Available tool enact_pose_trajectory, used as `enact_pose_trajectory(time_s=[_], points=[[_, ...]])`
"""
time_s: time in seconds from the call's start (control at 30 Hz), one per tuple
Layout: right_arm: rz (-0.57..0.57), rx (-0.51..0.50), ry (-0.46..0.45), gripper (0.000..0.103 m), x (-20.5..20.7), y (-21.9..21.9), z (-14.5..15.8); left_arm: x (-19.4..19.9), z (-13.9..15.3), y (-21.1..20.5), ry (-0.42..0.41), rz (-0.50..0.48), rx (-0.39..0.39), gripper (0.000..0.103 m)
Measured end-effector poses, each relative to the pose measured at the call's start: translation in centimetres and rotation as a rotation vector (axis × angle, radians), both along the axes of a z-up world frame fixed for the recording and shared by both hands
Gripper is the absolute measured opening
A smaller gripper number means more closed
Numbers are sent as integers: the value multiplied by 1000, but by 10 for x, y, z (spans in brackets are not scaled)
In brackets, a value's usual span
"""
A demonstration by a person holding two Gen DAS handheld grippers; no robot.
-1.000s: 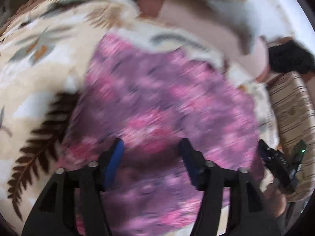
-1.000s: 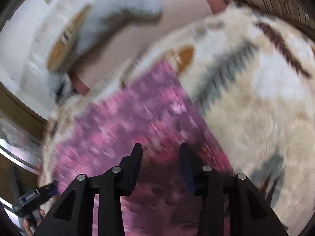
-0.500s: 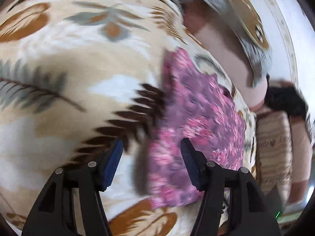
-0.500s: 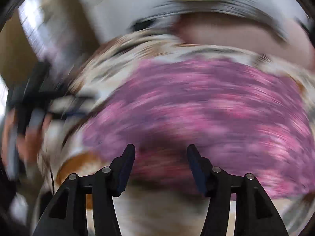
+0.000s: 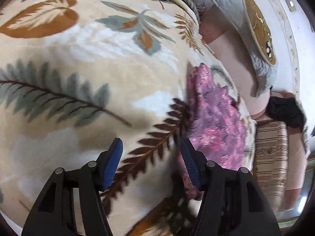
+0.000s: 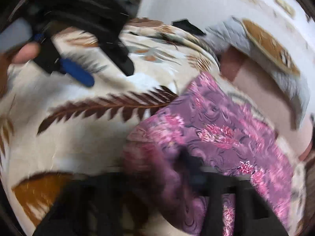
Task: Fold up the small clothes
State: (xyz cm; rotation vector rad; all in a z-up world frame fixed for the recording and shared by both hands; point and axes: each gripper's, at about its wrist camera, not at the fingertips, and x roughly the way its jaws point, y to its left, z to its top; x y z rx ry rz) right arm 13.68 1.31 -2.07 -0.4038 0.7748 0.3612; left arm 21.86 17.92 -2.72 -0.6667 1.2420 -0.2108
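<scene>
A small purple garment with pink flowers (image 5: 214,122) is seen lying on a cream blanket printed with fern leaves (image 5: 82,63), which covers what appears to be a bed. The cloth looks thin, light and limp; it is judged likely to sag and bunch when lifted, so a hem edge or corner would be the sensible place for it to be taken. The left tool (image 5: 151,161) is held released, its blue-padded fingers (image 5: 113,162) spread over the blanket just beside the garment's near edge, nothing between them. The right tool (image 6: 177,177) is blurred and partly covered by a fold of the garment; whether it is clenched on the cloth cannot be told. Beyond the blanket a pink pillow (image 5: 238,63), a grey quilted cushion (image 5: 232,4), a striped cushion (image 5: 271,149) and a white wall (image 5: 295,29) are visible.
</scene>
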Motion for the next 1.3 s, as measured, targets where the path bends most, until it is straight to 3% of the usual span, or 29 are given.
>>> enact_pose_trajectory(time_s=[0.1, 0.23, 0.3, 0.43, 0.53, 0.57, 0.63, 0.73, 1.0, 1.3], points=[[-56, 180, 12, 15, 4, -33, 19, 20, 1, -12, 17, -20, -72, 67], [-88, 289, -19, 14, -5, -60, 40, 58, 2, -48, 21, -77, -151, 79], [-97, 328, -14, 14, -6, -68, 45, 75, -4, -69, 48, -96, -166, 79], [-105, 376, -7, 14, -6, -80, 50, 100, -22, -102, 145, -146, -58, 79], [-114, 427, 6, 14, -1, -89, 51, 104, -16, -116, 131, -157, -21, 79], [-117, 439, 8, 14, -4, -91, 52, 105, -12, -120, 115, -169, -38, 73], [-126, 464, 16, 14, -7, -96, 51, 105, -2, -128, 94, -194, -51, 33], [-149, 508, 18, 14, -9, -108, 55, 103, 14, -141, 55, -230, 36, 13], [-214, 607, -17, 14, -22, -150, 73, 91, 57, -168, -32, -258, 63, 9], [-335, 712, -81, 14, -46, -225, 92, 76, 107, -257, -160, -370, 101, 8]])
